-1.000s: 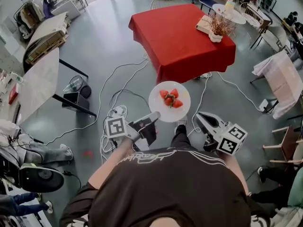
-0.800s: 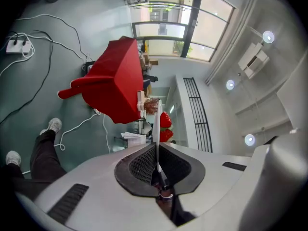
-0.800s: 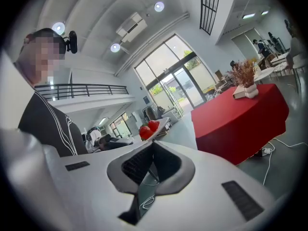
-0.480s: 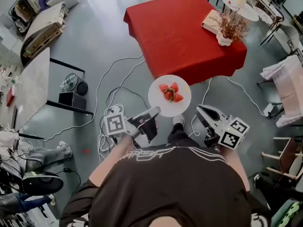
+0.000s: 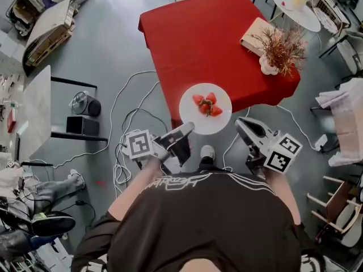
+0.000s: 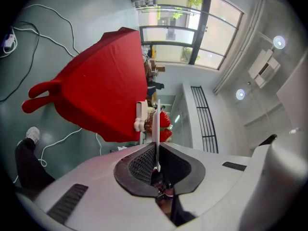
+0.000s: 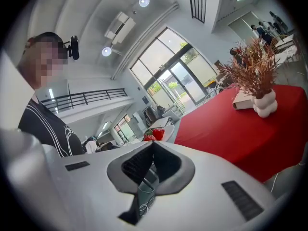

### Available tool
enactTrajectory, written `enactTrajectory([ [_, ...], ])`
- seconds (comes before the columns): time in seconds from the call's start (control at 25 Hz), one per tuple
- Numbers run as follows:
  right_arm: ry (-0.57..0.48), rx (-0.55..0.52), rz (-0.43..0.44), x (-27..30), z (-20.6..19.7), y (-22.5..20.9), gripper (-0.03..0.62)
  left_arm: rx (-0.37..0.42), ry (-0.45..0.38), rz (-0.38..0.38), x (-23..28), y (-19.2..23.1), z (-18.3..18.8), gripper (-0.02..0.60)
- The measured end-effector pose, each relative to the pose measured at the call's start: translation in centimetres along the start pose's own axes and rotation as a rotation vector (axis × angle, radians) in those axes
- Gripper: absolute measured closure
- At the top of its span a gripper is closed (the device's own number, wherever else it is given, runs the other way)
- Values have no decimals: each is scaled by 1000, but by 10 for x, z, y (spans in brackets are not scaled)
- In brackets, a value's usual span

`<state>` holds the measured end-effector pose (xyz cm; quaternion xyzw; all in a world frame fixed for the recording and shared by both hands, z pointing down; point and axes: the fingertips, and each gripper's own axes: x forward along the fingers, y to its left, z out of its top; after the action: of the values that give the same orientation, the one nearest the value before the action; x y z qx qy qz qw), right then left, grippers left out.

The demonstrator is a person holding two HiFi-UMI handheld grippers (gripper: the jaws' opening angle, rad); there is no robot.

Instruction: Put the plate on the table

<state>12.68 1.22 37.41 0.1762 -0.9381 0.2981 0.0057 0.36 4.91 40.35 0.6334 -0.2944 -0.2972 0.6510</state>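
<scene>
A white plate [image 5: 215, 120] carrying three strawberries [image 5: 206, 105] hangs level in the air, over the near edge of the red-clothed table [image 5: 198, 38]. My left gripper [image 5: 187, 130] is shut on the plate's near-left rim. In the left gripper view the plate [image 6: 156, 121] shows edge-on, clamped between the pads, with the strawberries [image 6: 164, 120] beyond it. My right gripper [image 5: 240, 124] hovers just right of the plate, shut with nothing in it. From the right gripper view [image 7: 153, 146] the plate [image 7: 168, 130] and the table [image 7: 240, 124] lie ahead.
A book [image 5: 256, 34] and a white vase of dried twigs [image 5: 269, 66] stand on the table's right side. Cables [image 5: 133, 120] trail over the grey floor by my feet. A round white side table [image 5: 296, 7] and chairs stand at the right; a grey table [image 5: 31, 109] stands left.
The red table has come closer and lower in the head view. The plate, still held by the left gripper, now overlaps the table's near edge. Both grippers keep their places beside it.
</scene>
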Motion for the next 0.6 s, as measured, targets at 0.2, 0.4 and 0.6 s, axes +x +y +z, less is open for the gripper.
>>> enactTrajectory([
  [0.2, -12, 12, 12, 5, 13, -23, 586, 33, -1, -2, 19, -6, 14, 563],
  [0.4, -22, 13, 34, 4, 34, -42, 586, 59, -20, -16, 42, -16, 27, 561],
  [0.6, -21, 32, 55, 15, 45, -50, 588, 68, -47, -33, 47, -26, 39, 561],
])
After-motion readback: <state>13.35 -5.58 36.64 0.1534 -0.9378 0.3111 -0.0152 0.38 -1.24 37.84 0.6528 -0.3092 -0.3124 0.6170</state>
